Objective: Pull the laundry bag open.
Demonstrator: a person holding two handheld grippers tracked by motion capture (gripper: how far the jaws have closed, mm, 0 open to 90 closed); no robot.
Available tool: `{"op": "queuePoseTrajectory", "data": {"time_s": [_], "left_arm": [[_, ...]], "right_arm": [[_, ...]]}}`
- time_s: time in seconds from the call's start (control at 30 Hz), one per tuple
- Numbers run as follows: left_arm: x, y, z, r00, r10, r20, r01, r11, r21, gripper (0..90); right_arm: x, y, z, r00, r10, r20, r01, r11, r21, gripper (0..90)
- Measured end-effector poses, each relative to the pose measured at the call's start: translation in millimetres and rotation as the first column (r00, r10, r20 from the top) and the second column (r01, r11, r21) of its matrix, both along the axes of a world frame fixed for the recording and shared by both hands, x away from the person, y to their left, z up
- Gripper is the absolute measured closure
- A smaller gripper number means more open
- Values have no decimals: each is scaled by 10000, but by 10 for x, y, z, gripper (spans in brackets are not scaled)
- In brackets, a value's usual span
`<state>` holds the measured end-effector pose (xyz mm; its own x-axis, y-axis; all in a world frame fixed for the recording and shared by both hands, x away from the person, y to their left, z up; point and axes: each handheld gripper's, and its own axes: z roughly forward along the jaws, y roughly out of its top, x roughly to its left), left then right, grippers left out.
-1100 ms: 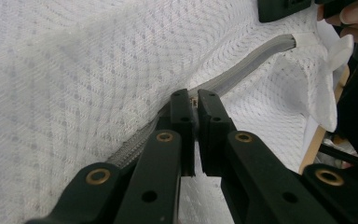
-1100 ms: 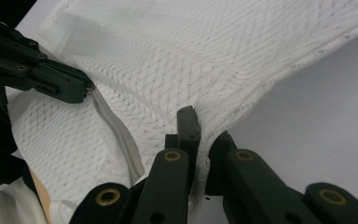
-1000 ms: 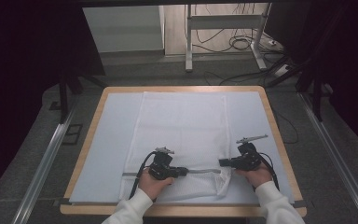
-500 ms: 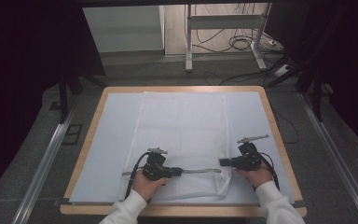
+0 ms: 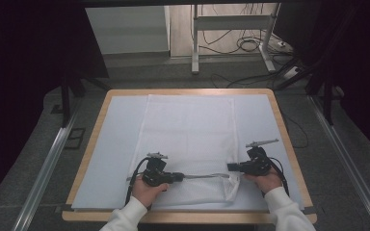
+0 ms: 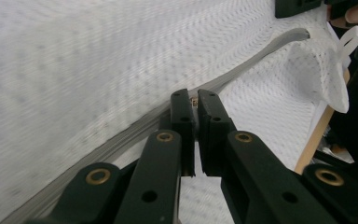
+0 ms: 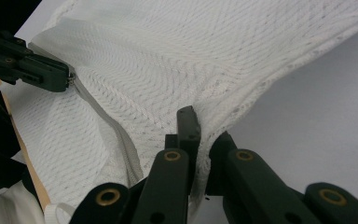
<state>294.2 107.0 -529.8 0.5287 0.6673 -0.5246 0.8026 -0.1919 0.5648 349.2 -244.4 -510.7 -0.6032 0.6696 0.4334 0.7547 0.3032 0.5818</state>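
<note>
Near edge of table point(image 5: 92, 139): we have mesh laundry bag point(image 5: 188, 130) flat. Left gripper point(image 5: 169, 177) clenched on zipper pull point(image 6: 195, 101), right gripper point(image 5: 233, 166) pinching bag's right corner. Mesh light, floppy, snag-prone; we keep zipper taut.

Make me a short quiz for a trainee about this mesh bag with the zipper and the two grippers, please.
1. True or false: the left gripper is shut on the zipper pull of the mesh bag.
2. What does the right gripper hold?
A. the table's wooden edge
B. the mesh at the bag's corner
C. a cable
3. Fill in: the bag lies on a pale sheet over the ____ table.

Key:
1. True; the jaws are closed on the small metal pull on the grey zipper.
2. B; mesh is pinched between its jaws.
3. wooden
</note>
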Motion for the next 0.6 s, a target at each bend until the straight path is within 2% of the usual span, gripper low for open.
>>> {"op": "queuePoseTrajectory", "data": {"time_s": [0.6], "left_arm": [[-32,173,12,9997,240,50,-241,9996,116,869]], "right_arm": [[-3,-27,2,9999,-72,89,71,9999,109,876]]}}
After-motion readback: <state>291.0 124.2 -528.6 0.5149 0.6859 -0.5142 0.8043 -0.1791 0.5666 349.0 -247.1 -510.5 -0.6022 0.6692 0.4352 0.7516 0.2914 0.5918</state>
